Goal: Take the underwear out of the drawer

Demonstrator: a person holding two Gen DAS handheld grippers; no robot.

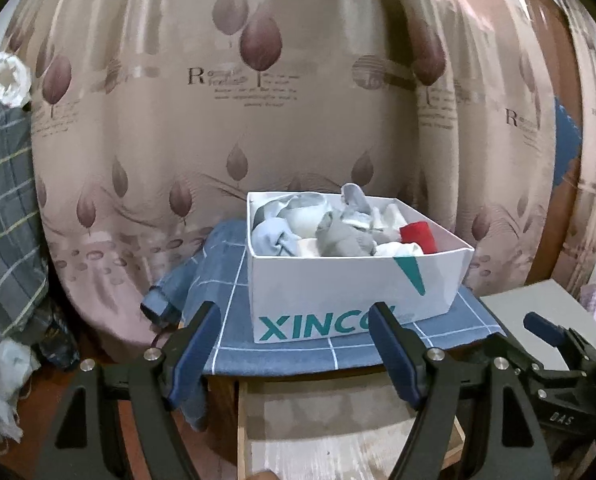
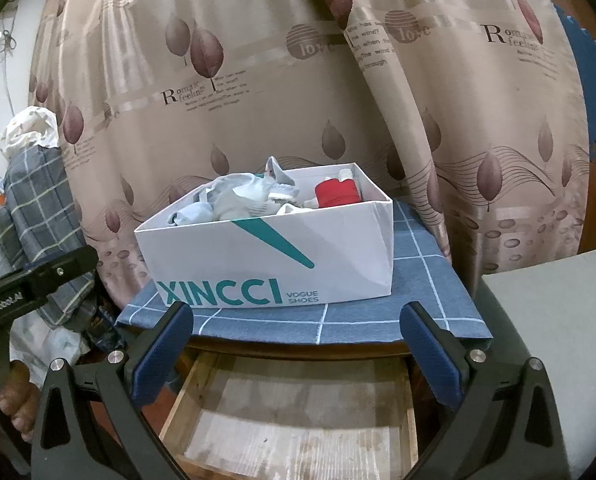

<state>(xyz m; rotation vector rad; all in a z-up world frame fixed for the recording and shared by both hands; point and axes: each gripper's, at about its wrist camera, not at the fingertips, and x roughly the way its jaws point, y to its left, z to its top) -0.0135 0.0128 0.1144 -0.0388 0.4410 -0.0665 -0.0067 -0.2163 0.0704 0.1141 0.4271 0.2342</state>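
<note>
Both grippers stand wide open and hold nothing: the left gripper (image 1: 294, 344) and the right gripper (image 2: 296, 344) hover over a pulled-out wooden drawer (image 2: 298, 412) whose bottom shows bare. Beyond, a surface under a blue checked cloth (image 2: 429, 280) carries a white shoe box (image 2: 298, 248) heaped with underwear (image 2: 238, 200). Behind hangs a leaf-printed curtain (image 2: 258, 100).

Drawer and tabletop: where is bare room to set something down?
The open drawer shows only bare bottom between its wooden sides. A strip of blue cloth lies free right of the shoe box. The box itself is crowded with clothes.
</note>
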